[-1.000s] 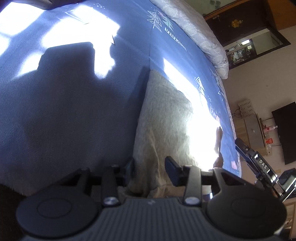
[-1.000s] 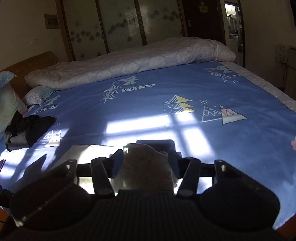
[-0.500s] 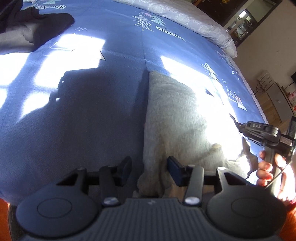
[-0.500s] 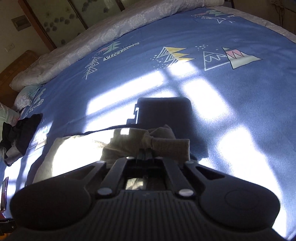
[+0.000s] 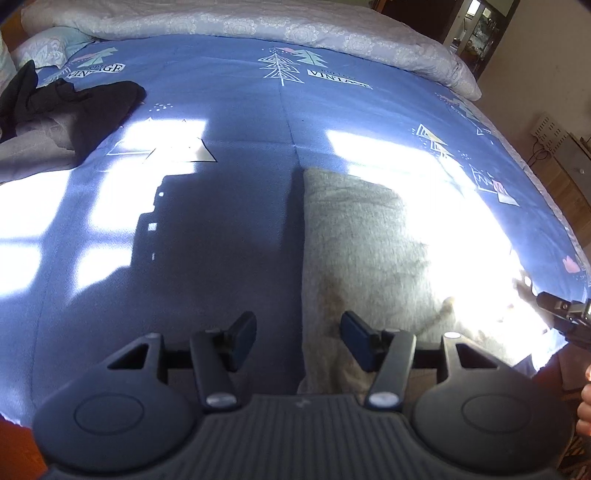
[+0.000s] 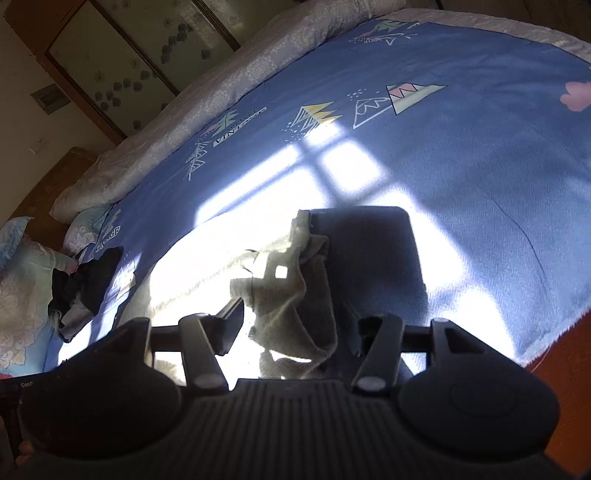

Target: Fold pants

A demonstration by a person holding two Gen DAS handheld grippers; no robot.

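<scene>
The beige pants (image 5: 362,243) lie folded flat on the blue bedspread (image 5: 229,140), partly washed out by sunlight. My left gripper (image 5: 298,338) is open above the pants' near left edge, holding nothing. In the right wrist view, my right gripper (image 6: 299,328) is open, and a bunched end of the pants (image 6: 291,295) lies between its fingers, loose on the bed. The right gripper's tip (image 5: 565,310) shows at the right edge of the left wrist view.
A dark garment pile (image 5: 66,107) lies at the bed's far left, also in the right wrist view (image 6: 85,280). A rolled white quilt (image 5: 258,22) runs along the far side. Pillows (image 6: 22,288) sit at the head. The bed's near edge (image 6: 546,347) drops to a wooden floor.
My right gripper was shut on the pants' end half a second ago and is now open, with the cloth released. My left gripper has pulled back and up, staying open.
</scene>
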